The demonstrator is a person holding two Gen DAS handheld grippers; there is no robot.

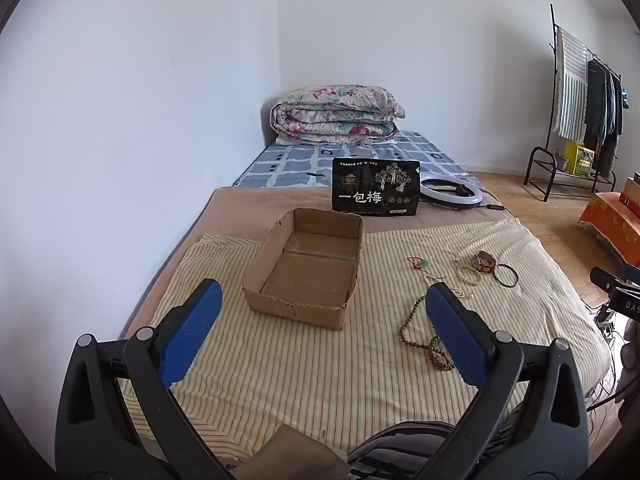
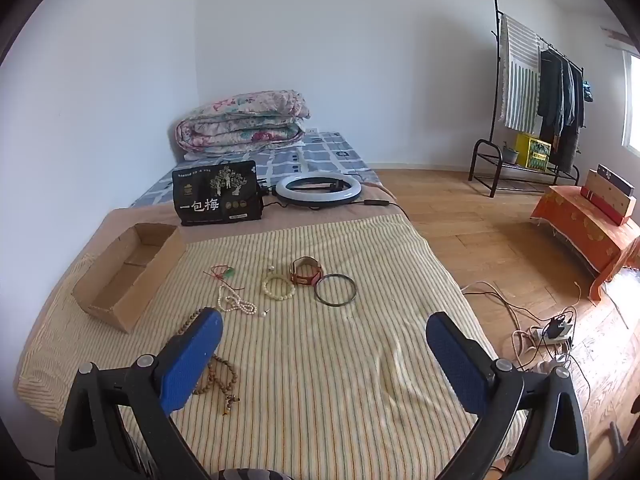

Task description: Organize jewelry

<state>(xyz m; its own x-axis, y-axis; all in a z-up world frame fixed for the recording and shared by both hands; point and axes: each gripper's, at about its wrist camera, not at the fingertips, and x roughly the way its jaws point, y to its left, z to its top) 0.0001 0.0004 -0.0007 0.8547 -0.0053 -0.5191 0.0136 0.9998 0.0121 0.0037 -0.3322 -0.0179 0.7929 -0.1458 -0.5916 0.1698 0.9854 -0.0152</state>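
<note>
An open empty cardboard box [image 1: 306,266] sits on the striped cloth [image 1: 320,368]; it also shows in the right wrist view [image 2: 128,276]. Jewelry lies spread on the cloth: a brown bead string [image 2: 218,372], a white pearl necklace [image 2: 234,304], a red cord with a green pendant [image 2: 224,273], a cream bead bracelet [image 2: 278,287], a brown leather watch [image 2: 306,272] and a dark bangle [image 2: 335,289]. My left gripper [image 1: 324,304] is open and empty, near the box. My right gripper [image 2: 324,334] is open and empty, in front of the jewelry.
A black snack bag [image 2: 218,198] and a ring light [image 2: 318,190] stand behind the cloth. A folded floral quilt [image 2: 244,120] lies at the bed's head. To the right are wooden floor, cables with a power strip [image 2: 554,334], an orange-covered table [image 2: 592,232] and a clothes rack [image 2: 536,92].
</note>
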